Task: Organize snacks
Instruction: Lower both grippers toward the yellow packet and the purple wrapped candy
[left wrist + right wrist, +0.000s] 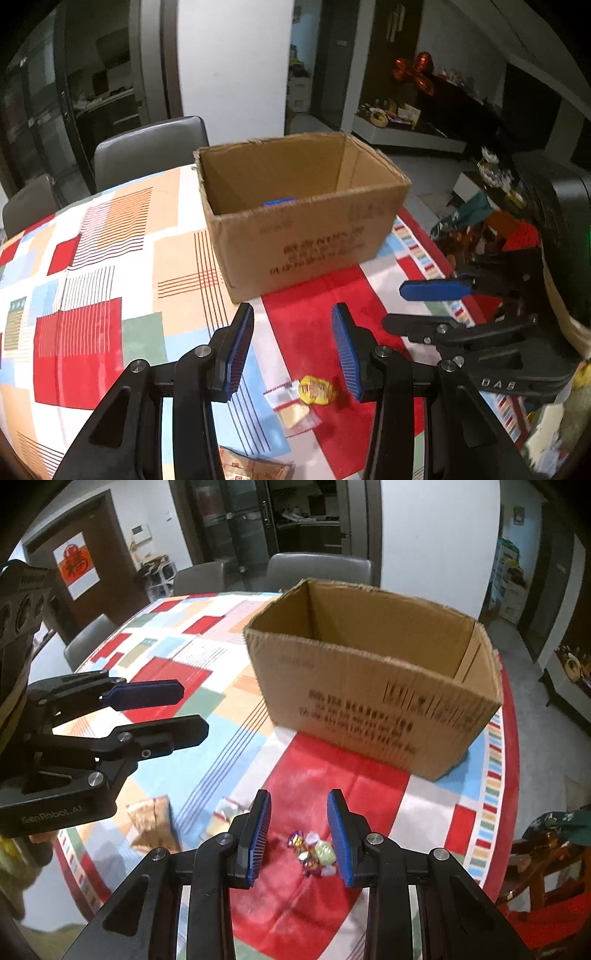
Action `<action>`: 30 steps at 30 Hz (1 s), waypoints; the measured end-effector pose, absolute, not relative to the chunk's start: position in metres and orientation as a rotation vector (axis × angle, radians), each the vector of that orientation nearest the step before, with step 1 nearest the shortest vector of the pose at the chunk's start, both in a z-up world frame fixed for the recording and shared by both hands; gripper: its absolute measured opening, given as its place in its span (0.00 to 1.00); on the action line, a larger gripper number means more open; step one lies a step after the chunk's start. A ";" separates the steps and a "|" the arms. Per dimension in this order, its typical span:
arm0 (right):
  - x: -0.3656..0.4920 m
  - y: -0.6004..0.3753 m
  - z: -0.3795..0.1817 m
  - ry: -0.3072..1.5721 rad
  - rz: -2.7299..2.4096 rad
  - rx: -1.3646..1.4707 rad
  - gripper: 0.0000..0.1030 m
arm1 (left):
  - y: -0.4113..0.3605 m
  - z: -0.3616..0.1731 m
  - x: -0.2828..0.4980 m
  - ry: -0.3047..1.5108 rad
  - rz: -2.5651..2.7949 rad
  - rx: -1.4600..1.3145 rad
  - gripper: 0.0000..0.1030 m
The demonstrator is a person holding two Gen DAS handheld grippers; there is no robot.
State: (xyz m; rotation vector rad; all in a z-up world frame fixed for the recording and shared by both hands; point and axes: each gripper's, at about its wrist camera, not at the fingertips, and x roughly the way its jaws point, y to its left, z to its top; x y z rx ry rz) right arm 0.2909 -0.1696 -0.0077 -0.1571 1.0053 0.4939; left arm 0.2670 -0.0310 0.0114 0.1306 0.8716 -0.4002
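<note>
Peeking over the cardboard box (295, 218) rim at twelve o'clock, half-hidden blue packet (279, 202), box print blurred, left gripper (293, 349) and right gripper (300, 834) part-open, empty, right one marked "DAS".

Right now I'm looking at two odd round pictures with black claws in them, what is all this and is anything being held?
Those claws are hand-held grippers, one per hand, each with a wide-angle camera looking along its blue-padded fingers. One picture comes from the left gripper, the other from the right gripper. Both stand open and hold nothing. Below is a table with a patterned tablecloth, an open cardboard box, a yellow wrapped candy, a cluster of small candies and a brown snack packet.
</note>
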 end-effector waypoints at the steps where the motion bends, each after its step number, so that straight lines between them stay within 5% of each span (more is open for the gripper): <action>1: 0.288 -0.170 -0.011 1.006 0.495 -0.164 0.32 | -0.032 0.009 0.264 0.868 -0.404 0.142 0.42; 30: 0.269 -0.173 -0.103 1.138 0.529 -0.244 0.32 | -0.047 -0.101 0.251 1.106 -0.466 0.144 0.41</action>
